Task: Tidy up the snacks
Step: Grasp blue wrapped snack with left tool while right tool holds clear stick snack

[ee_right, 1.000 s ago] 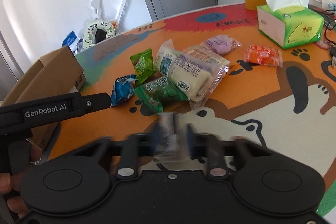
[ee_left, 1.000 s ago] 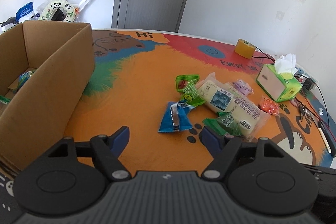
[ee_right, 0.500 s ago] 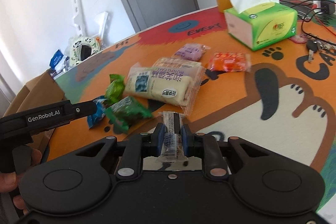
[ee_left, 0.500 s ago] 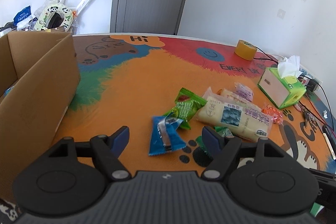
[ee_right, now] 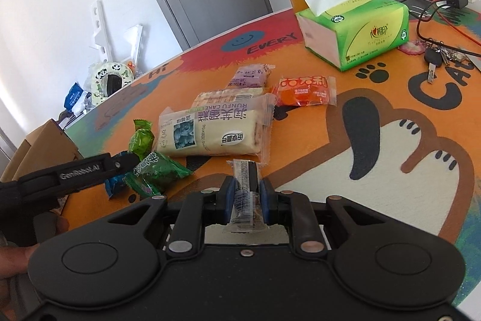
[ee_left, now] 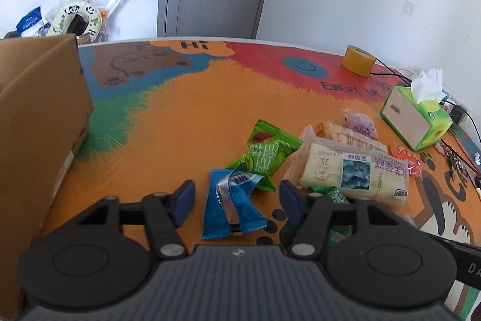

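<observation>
My left gripper (ee_left: 237,197) is open, low over the table, with a blue snack packet (ee_left: 233,208) lying between its fingers. Beyond it lie a green packet (ee_left: 264,158), a large cream cake pack (ee_left: 354,173), a purple packet (ee_left: 360,125) and an orange packet (ee_left: 405,160). My right gripper (ee_right: 246,194) is shut on a small clear snack packet (ee_right: 246,188), held above the table. In the right wrist view the cake pack (ee_right: 216,131), the orange packet (ee_right: 303,91), a dark green packet (ee_right: 159,170) and the left gripper's arm (ee_right: 78,173) show.
A cardboard box (ee_left: 36,122) stands at the left. A green tissue box (ee_left: 416,116), a yellow tape roll (ee_left: 359,60), cables and keys (ee_right: 436,56) lie at the right. Clutter sits past the table's far left edge (ee_left: 75,20).
My left gripper has moved forward and down so the blue packet now lies between its open fingers. My right gripper, still shut on the clear packet, has moved closer to the pile.
</observation>
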